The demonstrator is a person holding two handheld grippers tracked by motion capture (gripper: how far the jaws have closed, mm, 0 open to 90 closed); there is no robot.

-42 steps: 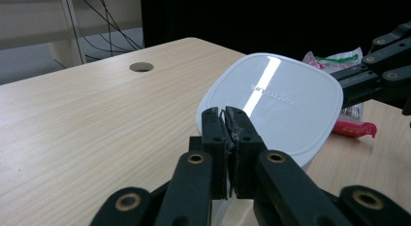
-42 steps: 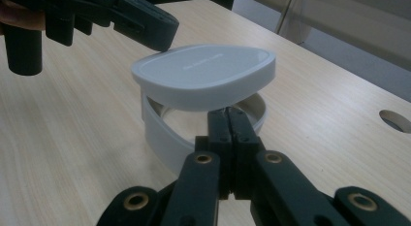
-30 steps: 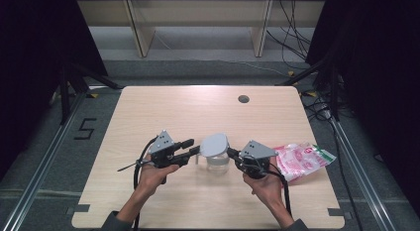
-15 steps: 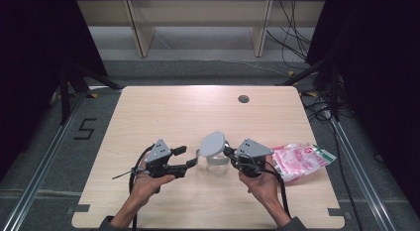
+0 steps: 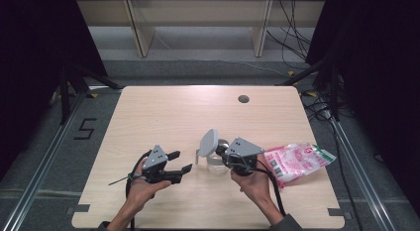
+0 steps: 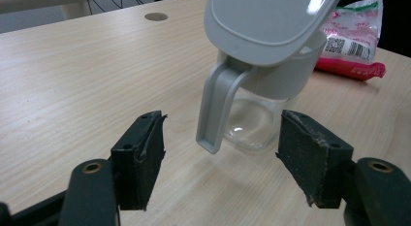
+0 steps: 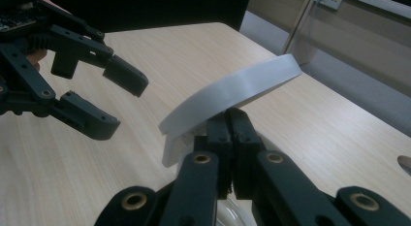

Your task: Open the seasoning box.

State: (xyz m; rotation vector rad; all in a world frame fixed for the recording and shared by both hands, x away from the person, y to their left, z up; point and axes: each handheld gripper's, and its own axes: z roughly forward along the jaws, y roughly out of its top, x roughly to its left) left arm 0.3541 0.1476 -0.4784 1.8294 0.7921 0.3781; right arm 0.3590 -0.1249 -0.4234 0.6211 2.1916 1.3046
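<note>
A clear plastic container point(image 5: 216, 159) with a grey hinged lid point(image 5: 208, 142) stands at the table's middle front. The lid is tilted up, and its grey latch point(image 6: 215, 109) hangs down over the clear wall point(image 6: 252, 124). My right gripper point(image 5: 223, 152) is shut on the container's rim just under the raised lid point(image 7: 232, 92); its jaws point(image 7: 229, 124) meet there. My left gripper point(image 5: 182, 161) sits a short way left of the container, apart from it. Its jaws have just been opening and stand wide with nothing between the pads point(image 6: 140, 158). The right gripper view has the left gripper point(image 7: 121, 104) at upper left.
A pink and white plastic bag point(image 5: 297, 161) lies right of the container, close to my right hand. A round cable hole point(image 5: 243, 98) sits in the wooden tabletop point(image 5: 163, 117) farther back. Shelving and cables stand beyond the far edge.
My left gripper has let go of the lid, opened and drawn back to the left and toward me. The lid now stands tilted up. My right gripper stays shut on the container.
</note>
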